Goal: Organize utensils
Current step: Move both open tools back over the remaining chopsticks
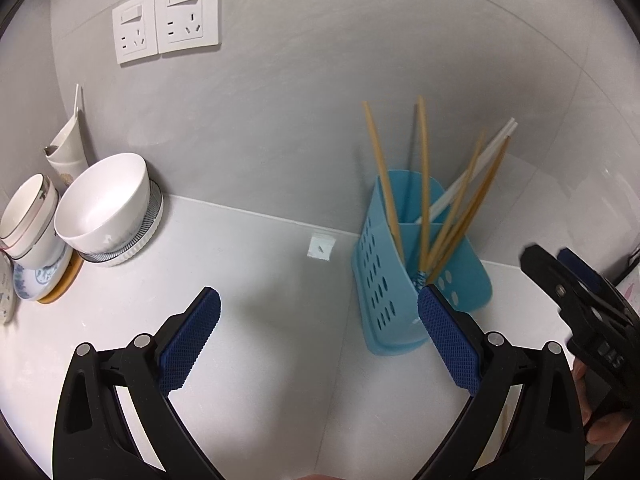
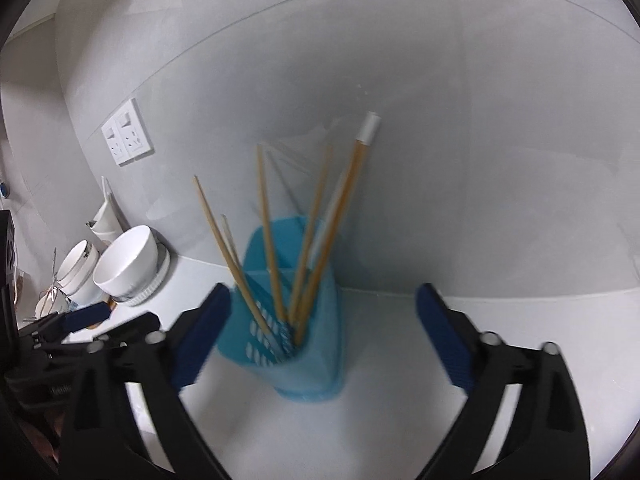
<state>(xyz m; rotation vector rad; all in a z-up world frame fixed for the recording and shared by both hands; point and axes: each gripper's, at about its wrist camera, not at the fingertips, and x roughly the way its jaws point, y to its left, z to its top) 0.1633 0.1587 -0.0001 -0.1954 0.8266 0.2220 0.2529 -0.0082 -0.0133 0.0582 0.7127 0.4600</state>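
Both grippers empty, chopsticks already standing in the holder.

I see pale counter point(image 1: 260, 320) running to the grey wall, open room left of the perforated blue plastic utensil holder point(image 1: 384, 280) near the back edge; stacked white bowls point(image 1: 104, 204) crowd the far left. Wooden chopsticks point(image 1: 423, 176) lean inside it. My left gripper point(image 1: 320, 344) and right gripper point(image 2: 324, 332) are spread apart, holding nothing. Next, I judge, calls for finding any loose utensil.

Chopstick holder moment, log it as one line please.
left gripper: open, empty | right gripper: open, empty | chopsticks: standing in blue holder | counter: bowls at left
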